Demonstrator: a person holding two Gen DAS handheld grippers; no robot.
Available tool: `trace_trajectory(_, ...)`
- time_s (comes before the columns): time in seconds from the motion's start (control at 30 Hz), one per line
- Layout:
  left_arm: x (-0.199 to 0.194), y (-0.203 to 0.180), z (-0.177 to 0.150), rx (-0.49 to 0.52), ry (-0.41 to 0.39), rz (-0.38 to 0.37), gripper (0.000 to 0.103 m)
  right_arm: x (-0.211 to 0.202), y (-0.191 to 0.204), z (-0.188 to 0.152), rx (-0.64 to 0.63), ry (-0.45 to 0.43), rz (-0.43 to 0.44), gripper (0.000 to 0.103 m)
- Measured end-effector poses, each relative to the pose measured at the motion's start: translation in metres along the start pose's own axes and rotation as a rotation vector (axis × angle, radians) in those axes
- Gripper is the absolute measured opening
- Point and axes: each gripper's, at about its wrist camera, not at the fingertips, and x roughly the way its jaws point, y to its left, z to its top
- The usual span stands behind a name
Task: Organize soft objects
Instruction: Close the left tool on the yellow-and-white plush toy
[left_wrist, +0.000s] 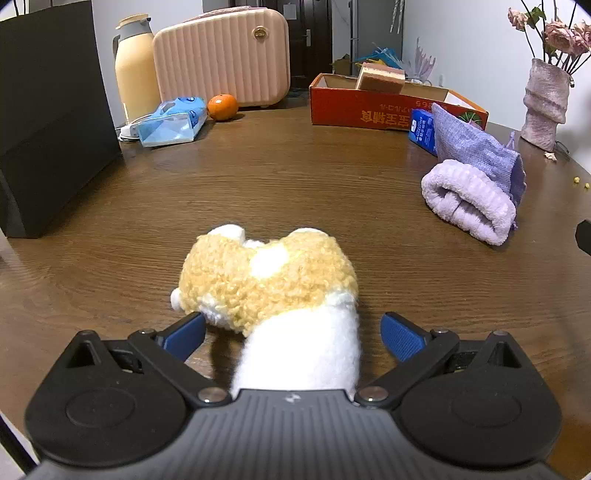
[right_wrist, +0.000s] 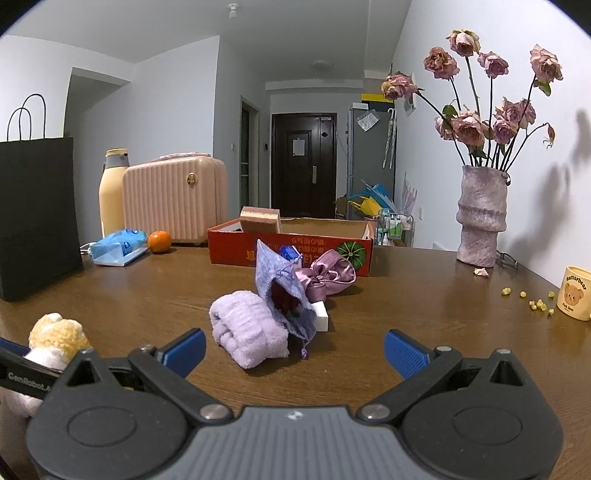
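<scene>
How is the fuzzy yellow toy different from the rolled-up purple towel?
The plush toy is yellow and white with curly fuzz; the purple towel is one colour with ribbed loops. The toy sits between the open jaws of the left gripper; the towel lies ahead of the right gripper, leaning against a lilac pouch. Both are soft and rest on the wooden table.

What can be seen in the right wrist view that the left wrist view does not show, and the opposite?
Only the right wrist view shows the pink satin pouch, the white block, the bear mug and the open right tongs. Only the left wrist view shows the open left tongs around the plush toy. Both show the rolled lilac towel, the purple drawstring bag, the red box, the orange and the vase.
</scene>
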Motion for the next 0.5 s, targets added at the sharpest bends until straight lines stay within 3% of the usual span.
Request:
trace_trajectory(0.27,0.013,0.005,0.001,-0.022,0.004,-0.026,0.092,0.006,0.003,-0.001,-0.015,0.014,-0.007,0.103)
trace_trajectory(0.4,0.013,0.006,0.002,-0.016,-0.025,-0.043,0.071,0.012,0.005,-0.001,-0.022,0.028,-0.011,0.103)
trace_trajectory(0.5,0.014,0.005,0.004,-0.005,-0.044,-0.053,0.067,0.017,0.007,-0.002,-0.027,0.039,-0.013,0.103)
